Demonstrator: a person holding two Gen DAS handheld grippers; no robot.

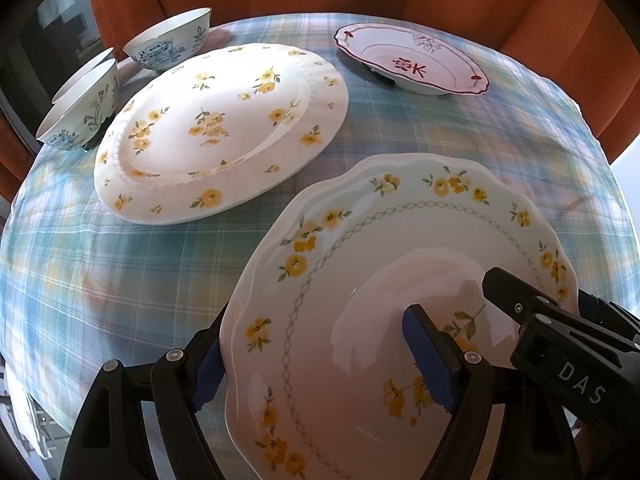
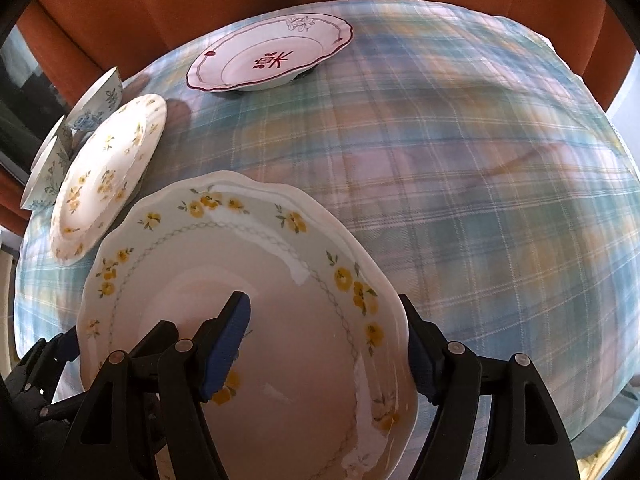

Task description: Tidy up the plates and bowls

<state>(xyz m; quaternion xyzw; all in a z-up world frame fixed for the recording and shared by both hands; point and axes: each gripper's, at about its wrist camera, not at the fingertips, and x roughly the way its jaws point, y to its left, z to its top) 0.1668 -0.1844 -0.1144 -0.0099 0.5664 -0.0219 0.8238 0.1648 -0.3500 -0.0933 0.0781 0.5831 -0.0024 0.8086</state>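
**Plate-handling step, seen from beside the bench.** The left tool (image 1: 316, 340) stood spread, pointing steeply down. Its outer pad lay against the outside of the near-left rim of the scalloped plate (image 1: 360, 240), and its inner pad hung over the plate's well, so nothing was pinched. The scalloped plate sat at the near edge of the bench (image 1: 120, 280), on the plaid cloth. Whether it lay fully flat on the cloth could not be told. The right tool (image 2: 326, 316) was likewise spread astride the opposite rim, one pad over the well and one outside the edge.

**Doing the step well.** This appeared to be a two-handed pickup or set-down of the scalloped plate, judged from the matching straddle. Both tools would need to close evenly on the thin rim, with pads seated square before any lift. The plate should be kept level, as glazed china would likely slip from a one-sided grip. The round flowered plate (image 1: 216, 132), just beyond on the left, looked the probable stacking partner.

**What each view added.** The left wrist view showed the two blue-patterned bowls (image 1: 80, 112) clearly at far left, and the round flowered plate nearly whole. It also showed a black finger of the right tool reaching in from the right. The right wrist view squeezed those bowls to its margin, but showed the red-trimmed plate (image 2: 272, 52) more fully. It also showed the wide stretch of cloth to the right.
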